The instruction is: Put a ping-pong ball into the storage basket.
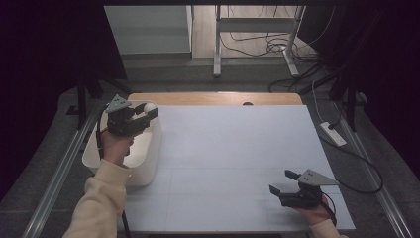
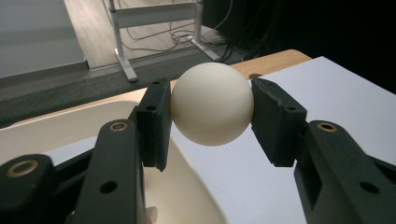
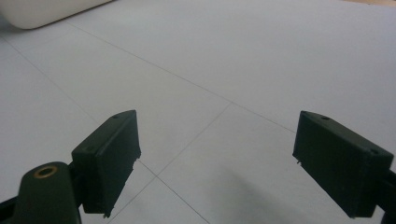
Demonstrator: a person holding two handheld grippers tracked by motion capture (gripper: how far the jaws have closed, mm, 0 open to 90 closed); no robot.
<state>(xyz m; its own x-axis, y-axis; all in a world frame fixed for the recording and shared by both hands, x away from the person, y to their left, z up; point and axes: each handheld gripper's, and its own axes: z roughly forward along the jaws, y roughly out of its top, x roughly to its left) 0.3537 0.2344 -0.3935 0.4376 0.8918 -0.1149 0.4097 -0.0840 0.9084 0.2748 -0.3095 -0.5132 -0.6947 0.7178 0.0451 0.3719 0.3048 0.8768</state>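
We have the left claw clamped on a white ball, held above the white tub. The right claw rests apart over the table. Next, likely carry the ball clear or release it.

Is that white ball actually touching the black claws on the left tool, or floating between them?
Touching. The left gripper view shows the ball pinched between the left gripper, each black jaw pressed flat against a side with no gap.
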